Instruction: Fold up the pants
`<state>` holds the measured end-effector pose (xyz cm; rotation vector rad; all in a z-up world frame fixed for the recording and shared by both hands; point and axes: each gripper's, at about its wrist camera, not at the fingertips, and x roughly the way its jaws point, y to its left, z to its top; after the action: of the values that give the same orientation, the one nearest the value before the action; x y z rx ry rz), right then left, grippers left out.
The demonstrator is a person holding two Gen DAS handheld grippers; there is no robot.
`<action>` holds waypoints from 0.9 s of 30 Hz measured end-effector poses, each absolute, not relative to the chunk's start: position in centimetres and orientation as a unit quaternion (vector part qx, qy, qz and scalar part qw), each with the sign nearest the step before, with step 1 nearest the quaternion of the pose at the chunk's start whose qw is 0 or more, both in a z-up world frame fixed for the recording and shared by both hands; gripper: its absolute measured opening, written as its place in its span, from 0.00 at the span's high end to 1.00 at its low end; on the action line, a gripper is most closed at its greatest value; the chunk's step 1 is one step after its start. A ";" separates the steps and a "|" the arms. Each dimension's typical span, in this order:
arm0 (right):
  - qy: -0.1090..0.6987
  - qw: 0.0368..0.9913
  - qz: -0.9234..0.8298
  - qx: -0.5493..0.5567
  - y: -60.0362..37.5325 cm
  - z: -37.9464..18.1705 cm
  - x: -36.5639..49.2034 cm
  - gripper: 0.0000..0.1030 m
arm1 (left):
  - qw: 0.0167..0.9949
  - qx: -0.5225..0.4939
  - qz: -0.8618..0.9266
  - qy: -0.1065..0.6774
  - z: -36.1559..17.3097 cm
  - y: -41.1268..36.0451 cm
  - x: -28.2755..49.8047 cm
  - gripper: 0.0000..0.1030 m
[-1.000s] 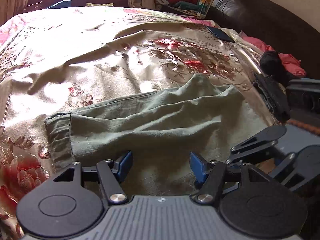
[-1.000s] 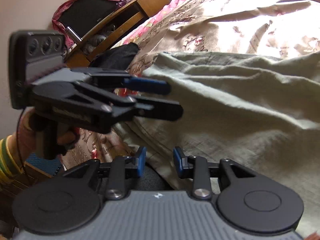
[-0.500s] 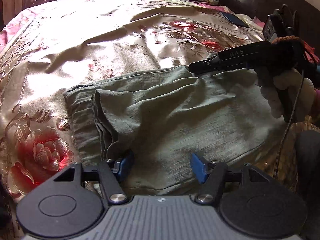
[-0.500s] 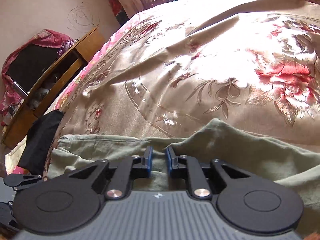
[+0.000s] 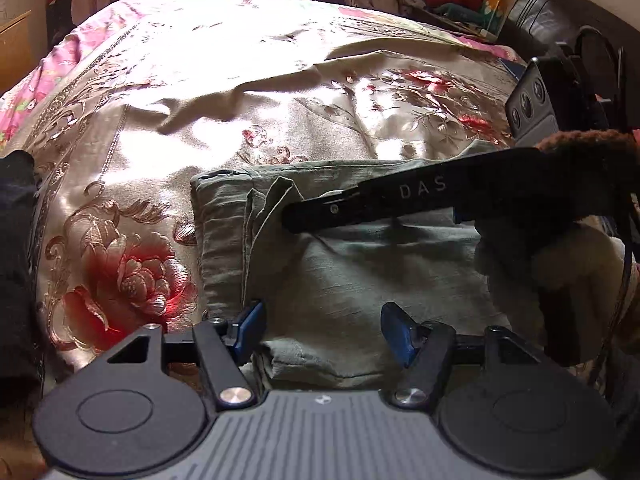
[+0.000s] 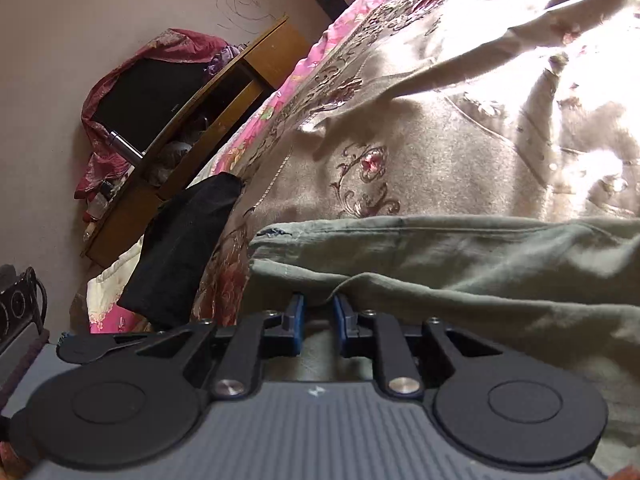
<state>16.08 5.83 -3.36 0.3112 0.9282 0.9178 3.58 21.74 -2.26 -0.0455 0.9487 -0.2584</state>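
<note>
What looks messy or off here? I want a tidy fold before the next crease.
The green pants aren't stacked square: at their left end a loose flap sticks up askew beside the bunched edge. In the right wrist view, the corner seam looks frayed. A black garment hangs off the bed edge.

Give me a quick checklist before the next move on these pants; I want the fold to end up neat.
1. Right gripper has cloth: ok, its jaws are nearly closed on a fold of the pants.
2. Left gripper free: ok, jaws wide open over the near edge of the pants, gripping nothing.
3. Layers lined up at the folded end: not ok, the top layer's corner is bunched and turned up.
4. Bedspread flat underneath: not ok, it shows creases.
5. Black cloth out of the way: ok, it lies apart from the pants at the bed's edge.
</note>
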 end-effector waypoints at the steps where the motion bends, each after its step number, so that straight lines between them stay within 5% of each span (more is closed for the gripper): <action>1: 0.420 0.788 0.425 0.147 5.6 -2.6 15.8 0.80 | 0.882 -0.011 -0.120 0.455 -2.0 21.6 3.4 0.26; 5: 0.380 0.817 0.402 0.161 -0.1 0.3 13.8 0.79 | 0.893 0.009 -0.115 0.435 -0.4 20.9 2.5 0.26; 9: 0.357 0.869 0.294 0.176 -11.2 2.0 11.2 0.61 | 0.906 0.009 -0.143 0.399 1.2 18.8 2.3 0.25; 15: 0.382 0.886 0.157 0.212 -22.2 0.2 8.3 0.61 | 0.897 0.022 -0.213 0.387 0.6 13.1 4.0 0.23; 27: 0.421 0.811 0.223 0.341 -24.3 -5.1 11.5 0.60 | 0.857 0.018 -0.259 0.445 -2.2 7.5 3.3 0.23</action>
<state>11.45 -24.35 -5.14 0.7280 0.8993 0.4763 3.25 7.49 -2.23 0.0388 0.9349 -0.5450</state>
